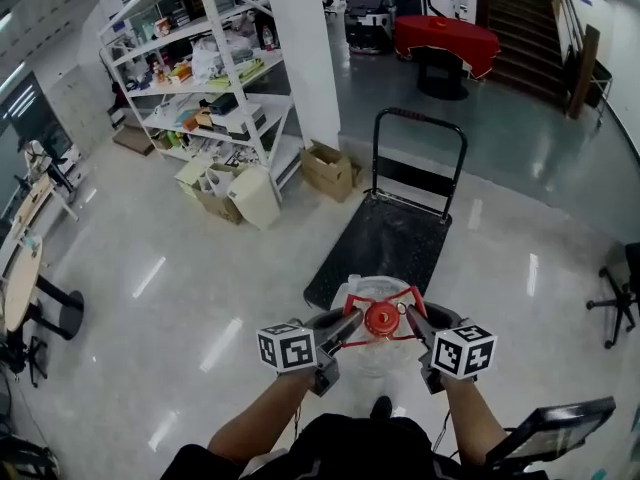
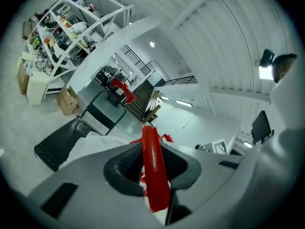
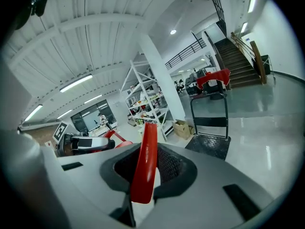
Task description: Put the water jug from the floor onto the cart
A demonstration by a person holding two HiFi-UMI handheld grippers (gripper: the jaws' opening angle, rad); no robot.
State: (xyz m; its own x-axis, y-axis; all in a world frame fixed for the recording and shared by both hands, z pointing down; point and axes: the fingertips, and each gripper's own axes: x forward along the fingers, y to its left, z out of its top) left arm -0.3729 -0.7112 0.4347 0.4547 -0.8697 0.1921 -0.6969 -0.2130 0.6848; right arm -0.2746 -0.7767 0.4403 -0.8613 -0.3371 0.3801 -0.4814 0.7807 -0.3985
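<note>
I hold the clear, round plastic water jug (image 1: pixel 366 356) with the red cap between my two grippers. It hangs in front of me by its red plastic carrying handle (image 1: pixel 399 297). My left gripper (image 1: pixel 349 327) comes in from the left side of the cap. In the left gripper view its dark ribbed pads (image 2: pixel 125 168) are clamped on one flat red strap of that carrying handle (image 2: pixel 155 173), and the strap stands upright between them. My right gripper (image 1: pixel 413 321) comes in from the right. In the right gripper view its jaws are likewise closed on a red strap of the carrying handle (image 3: pixel 144 168).

In the head view the water jug sits just at the near edge of the black flat-deck cart (image 1: pixel 385 246), whose black tubular push bar rises at the far end. The cart stands on the glossy pale floor (image 1: pixel 150 298).

Further off, to the left, are a white metal shelving rack (image 1: pixel 200 78) and brown cardboard boxes (image 1: pixel 328 171).
</note>
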